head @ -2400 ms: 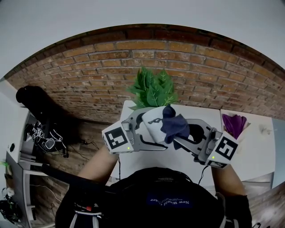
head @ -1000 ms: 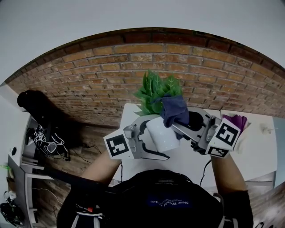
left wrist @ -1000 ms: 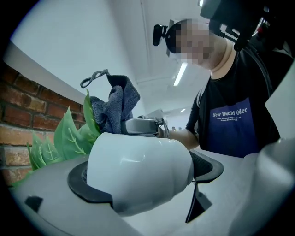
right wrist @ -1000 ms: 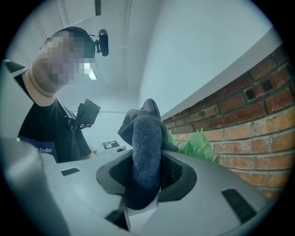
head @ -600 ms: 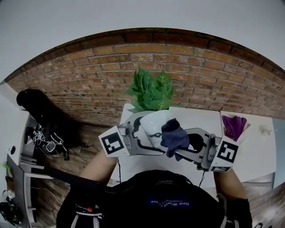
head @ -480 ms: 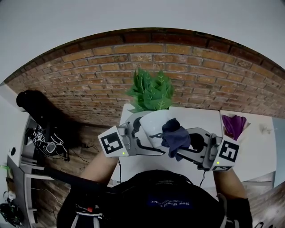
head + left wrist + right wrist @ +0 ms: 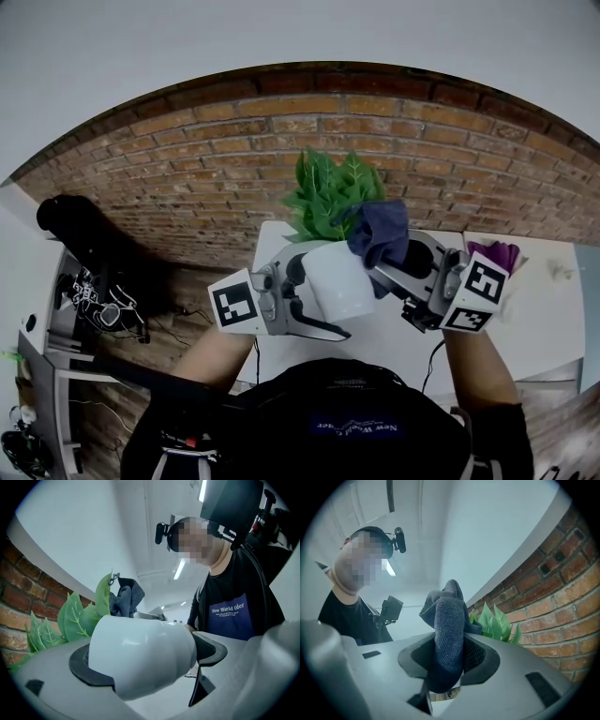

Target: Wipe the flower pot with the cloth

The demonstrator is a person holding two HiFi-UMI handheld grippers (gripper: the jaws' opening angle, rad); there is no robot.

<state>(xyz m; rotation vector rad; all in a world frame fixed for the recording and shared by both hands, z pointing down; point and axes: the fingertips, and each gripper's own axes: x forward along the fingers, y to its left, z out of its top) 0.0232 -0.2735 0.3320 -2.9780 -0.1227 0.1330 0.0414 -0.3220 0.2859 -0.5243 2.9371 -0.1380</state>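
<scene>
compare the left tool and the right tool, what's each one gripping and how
The left tool clamps the white flower pot; the right tool pinches the dark blue cloth. The left tool's jaws stand wide apart around the rigid pot, while the right tool's sit close together on a soft fold. Shared: both are shut on a load, and they meet near the pot's rim, beside the green leaves.

I see a red brick wall (image 7: 403,141) running behind the white desk (image 7: 548,319), with pale plain wall (image 7: 281,37) above the brick. Brown floor (image 7: 202,286) lies off the desk's left edge. A strip ceiling light (image 7: 178,569) glows overhead.
</scene>
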